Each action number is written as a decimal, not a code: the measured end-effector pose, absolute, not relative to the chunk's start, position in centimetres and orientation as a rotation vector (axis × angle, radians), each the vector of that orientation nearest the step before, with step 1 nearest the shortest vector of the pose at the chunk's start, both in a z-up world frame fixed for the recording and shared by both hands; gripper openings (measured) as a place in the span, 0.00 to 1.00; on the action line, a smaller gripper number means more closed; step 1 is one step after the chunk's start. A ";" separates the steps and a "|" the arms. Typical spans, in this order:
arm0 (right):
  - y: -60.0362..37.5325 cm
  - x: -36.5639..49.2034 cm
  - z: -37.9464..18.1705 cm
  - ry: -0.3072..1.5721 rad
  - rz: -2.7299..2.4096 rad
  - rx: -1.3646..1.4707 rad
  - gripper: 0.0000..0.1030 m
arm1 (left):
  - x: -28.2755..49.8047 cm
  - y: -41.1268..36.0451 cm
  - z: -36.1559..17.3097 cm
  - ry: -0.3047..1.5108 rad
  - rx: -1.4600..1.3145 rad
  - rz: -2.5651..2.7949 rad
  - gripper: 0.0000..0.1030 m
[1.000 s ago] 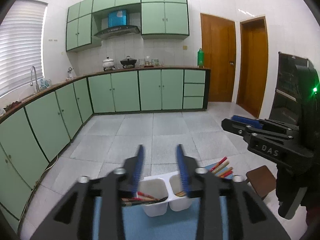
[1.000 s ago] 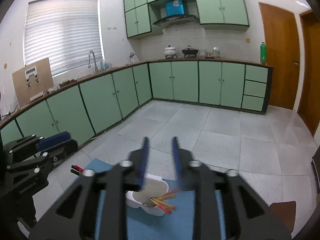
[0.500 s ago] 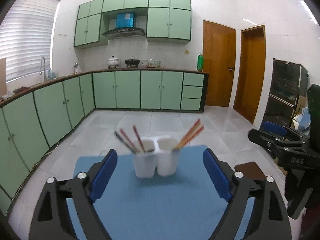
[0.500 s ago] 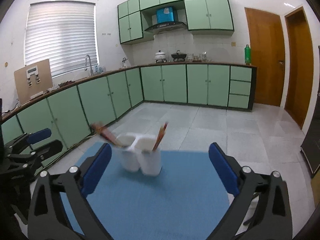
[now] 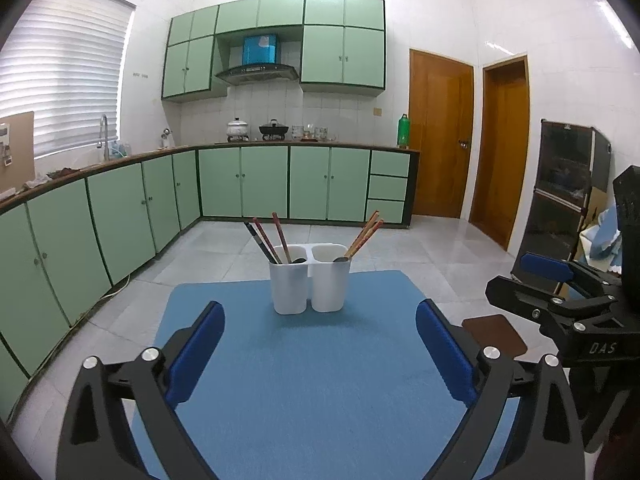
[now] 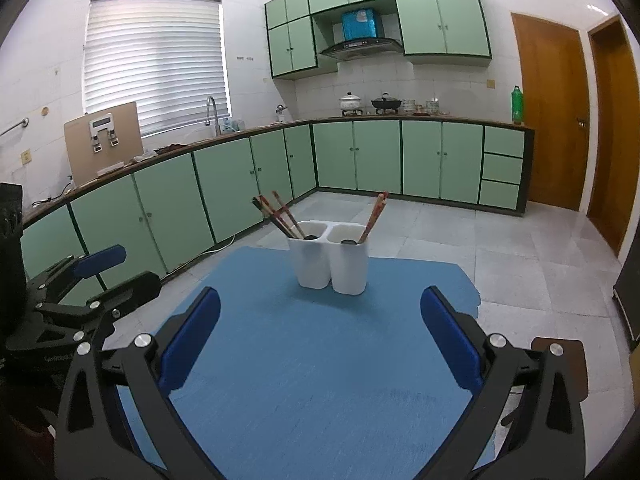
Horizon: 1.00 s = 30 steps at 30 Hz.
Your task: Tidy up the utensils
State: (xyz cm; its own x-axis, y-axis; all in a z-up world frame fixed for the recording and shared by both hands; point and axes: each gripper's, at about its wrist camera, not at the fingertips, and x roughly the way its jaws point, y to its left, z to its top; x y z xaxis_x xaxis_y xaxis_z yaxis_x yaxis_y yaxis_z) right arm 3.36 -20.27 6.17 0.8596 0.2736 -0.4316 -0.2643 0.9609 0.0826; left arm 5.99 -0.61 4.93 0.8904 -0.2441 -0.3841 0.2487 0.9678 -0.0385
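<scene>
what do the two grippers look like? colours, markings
Both match: matte black angular frames with triangular cut-outs, silver round bolt heads, blue pads on the fingers. The right gripper, seen from the left camera, bears pale "DAS" lettering. The left gripper has small illegible print. No cables or sleeves visible.

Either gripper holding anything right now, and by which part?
Nothing is held. Left gripper and right gripper are both open and empty, short of the white holder.

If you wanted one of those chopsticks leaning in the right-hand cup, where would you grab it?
Probably the upper shaft of the chopsticks, coming from above. They lean up and right, clear of the white holder, whose walls hide the lower ends.
</scene>
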 end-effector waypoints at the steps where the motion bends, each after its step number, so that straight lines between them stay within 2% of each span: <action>1: -20.2 2.9 6.3 0.452 0.283 0.019 0.95 | 5.4 -0.5 5.0 0.392 0.008 -0.256 0.92; 30: -18.7 -0.5 6.8 0.420 0.316 -0.018 0.95 | 1.0 0.9 6.2 0.335 -0.003 -0.226 0.94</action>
